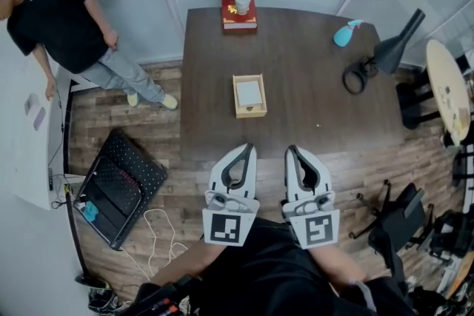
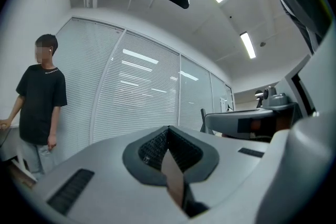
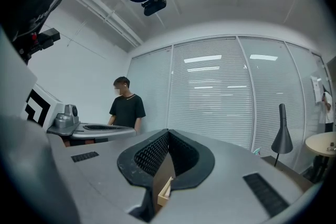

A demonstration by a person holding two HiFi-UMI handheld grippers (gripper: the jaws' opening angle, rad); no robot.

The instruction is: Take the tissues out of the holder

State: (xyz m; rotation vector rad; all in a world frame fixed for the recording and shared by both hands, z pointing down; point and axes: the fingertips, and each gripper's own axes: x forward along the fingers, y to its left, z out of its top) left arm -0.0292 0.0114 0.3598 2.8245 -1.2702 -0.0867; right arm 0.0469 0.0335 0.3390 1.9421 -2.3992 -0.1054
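A shallow wooden holder (image 1: 249, 95) with white tissues (image 1: 249, 92) lying flat in it sits near the middle of the dark brown table (image 1: 311, 92). Both grippers hover side by side at the table's near edge, short of the holder and pointing at it. My left gripper (image 1: 244, 149) has its jaws closed together with nothing between them, as the left gripper view (image 2: 168, 131) confirms. My right gripper (image 1: 292, 150) is likewise shut and empty (image 3: 168, 134). A corner of the holder (image 3: 164, 192) shows below the right jaws.
A red book (image 1: 239, 15) with a white object on it lies at the table's far edge. A blue object (image 1: 344, 33) and a black desk lamp (image 1: 389, 48) stand at the far right. A person (image 1: 63, 18) stands to the left. A black case (image 1: 122, 185) lies on the floor.
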